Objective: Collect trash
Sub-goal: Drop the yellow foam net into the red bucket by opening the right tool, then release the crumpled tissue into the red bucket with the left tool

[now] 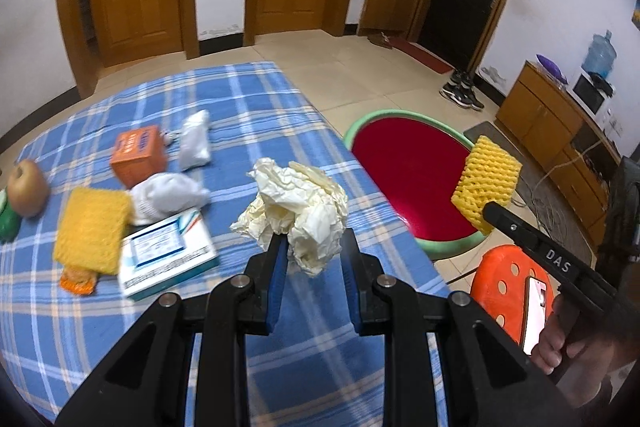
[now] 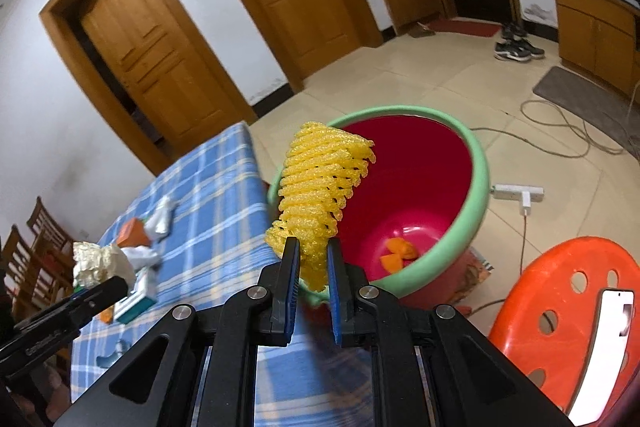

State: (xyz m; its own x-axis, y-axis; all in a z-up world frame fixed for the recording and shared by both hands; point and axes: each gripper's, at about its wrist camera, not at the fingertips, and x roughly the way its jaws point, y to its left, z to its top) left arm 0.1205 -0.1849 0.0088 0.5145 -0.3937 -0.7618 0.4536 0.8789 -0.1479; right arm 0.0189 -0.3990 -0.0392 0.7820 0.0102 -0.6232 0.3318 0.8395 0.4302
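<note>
My left gripper (image 1: 314,243) is shut on a crumpled cream paper ball (image 1: 298,209) and holds it above the blue plaid table (image 1: 248,99); the ball also shows in the right wrist view (image 2: 100,263). My right gripper (image 2: 313,251) is shut on a yellow foam fruit net (image 2: 320,187) and holds it over the near rim of the red bin with a green rim (image 2: 480,163). The net (image 1: 486,179) and bin (image 1: 408,171) also show in the left wrist view. Orange peel pieces (image 2: 398,253) lie in the bin.
On the table lie another yellow foam net (image 1: 90,229), an orange box (image 1: 138,155), white crumpled bags (image 1: 168,195), a white-teal box (image 1: 168,247), an orange wrapper (image 1: 78,281) and a brown fruit (image 1: 26,187). An orange stool (image 2: 560,311) with a phone (image 2: 604,351) stands right of the bin.
</note>
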